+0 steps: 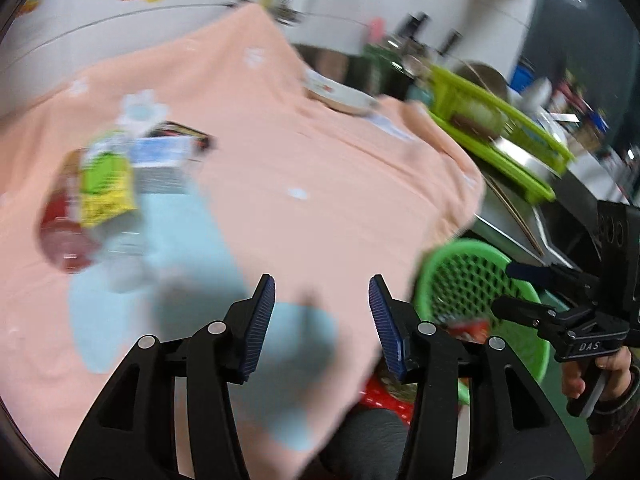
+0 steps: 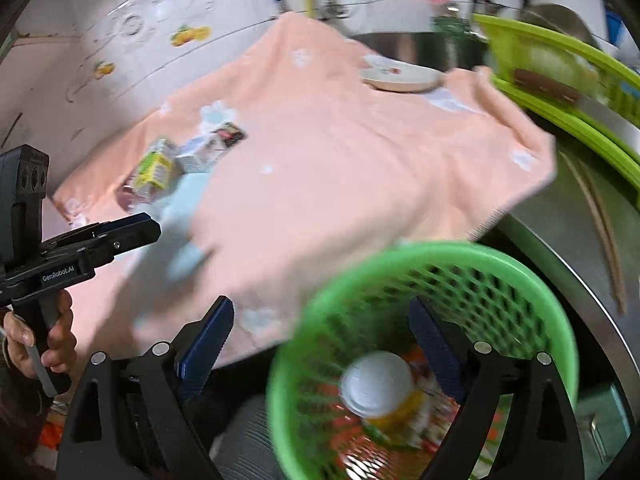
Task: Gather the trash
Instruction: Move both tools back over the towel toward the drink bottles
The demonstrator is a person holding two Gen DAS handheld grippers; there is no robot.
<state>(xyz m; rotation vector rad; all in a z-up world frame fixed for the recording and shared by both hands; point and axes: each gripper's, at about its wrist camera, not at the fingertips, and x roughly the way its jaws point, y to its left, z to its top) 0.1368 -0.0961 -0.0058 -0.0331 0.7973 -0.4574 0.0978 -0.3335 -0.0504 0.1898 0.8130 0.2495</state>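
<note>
My left gripper hangs open and empty over the peach cloth, and my right gripper is spread wide, holding nothing, above the green basket. A white-capped bottle lies in that basket among wrappers. More trash, a yellow-green carton with a clear bottle, lies blurred on the cloth's far-left side.

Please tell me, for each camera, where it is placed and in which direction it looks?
Left wrist: on the left gripper, looking down at the pink cloth; right gripper and hand show.
Right wrist: on the right gripper, over the green basket; left gripper and hand show.
Shared: cloth, basket, plate, cartons.
</note>
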